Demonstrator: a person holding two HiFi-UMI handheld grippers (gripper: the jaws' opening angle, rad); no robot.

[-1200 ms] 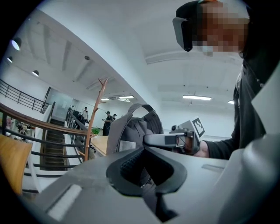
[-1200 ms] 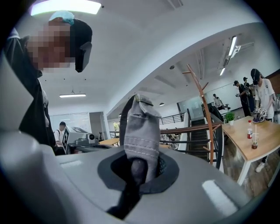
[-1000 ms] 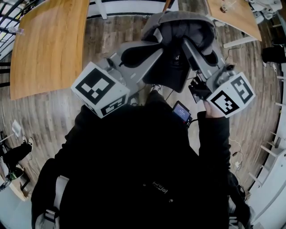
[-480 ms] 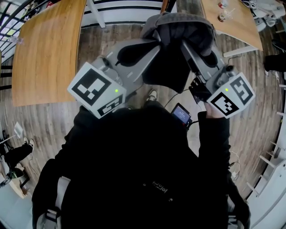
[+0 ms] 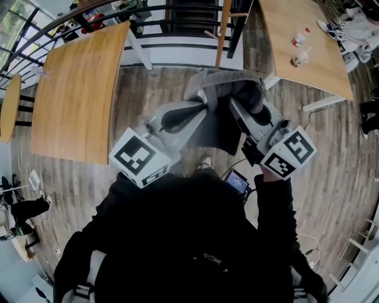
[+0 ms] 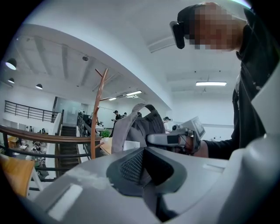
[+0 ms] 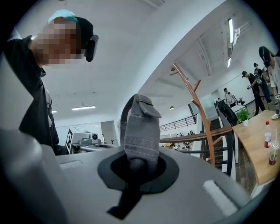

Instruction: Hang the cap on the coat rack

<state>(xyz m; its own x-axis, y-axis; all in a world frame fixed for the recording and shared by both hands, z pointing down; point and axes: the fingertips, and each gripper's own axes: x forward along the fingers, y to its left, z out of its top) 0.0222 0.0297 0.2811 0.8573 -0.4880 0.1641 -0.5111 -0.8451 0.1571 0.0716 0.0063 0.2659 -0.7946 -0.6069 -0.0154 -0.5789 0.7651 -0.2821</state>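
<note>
A grey cap (image 5: pixel 228 97) hangs in the air between my two grippers, in front of the person's chest. My left gripper (image 5: pixel 204 108) is shut on one side of it, with dark fabric pinched in its jaws (image 6: pixel 146 170). My right gripper (image 5: pixel 235 105) is shut on the cap's grey strap (image 7: pixel 141 131), which stands up out of its jaws. The wooden coat rack (image 5: pixel 222 26) rises just beyond the cap. Its forked pole (image 6: pixel 98 113) shows left of the cap in the left gripper view, and its pole (image 7: pixel 199 109) shows to the right in the right gripper view.
A wooden table (image 5: pixel 77 89) stands at the left and another (image 5: pixel 308 53) at the right with small bottles (image 5: pixel 298 40) on it. A dark railing (image 5: pixel 148 9) and stairs lie behind the rack. Several people (image 7: pixel 253 87) stand far off.
Both grippers have carried the cap forward across the floor towards the rack. The rack's pole, the railing and more of both tables have come into view at the top.
</note>
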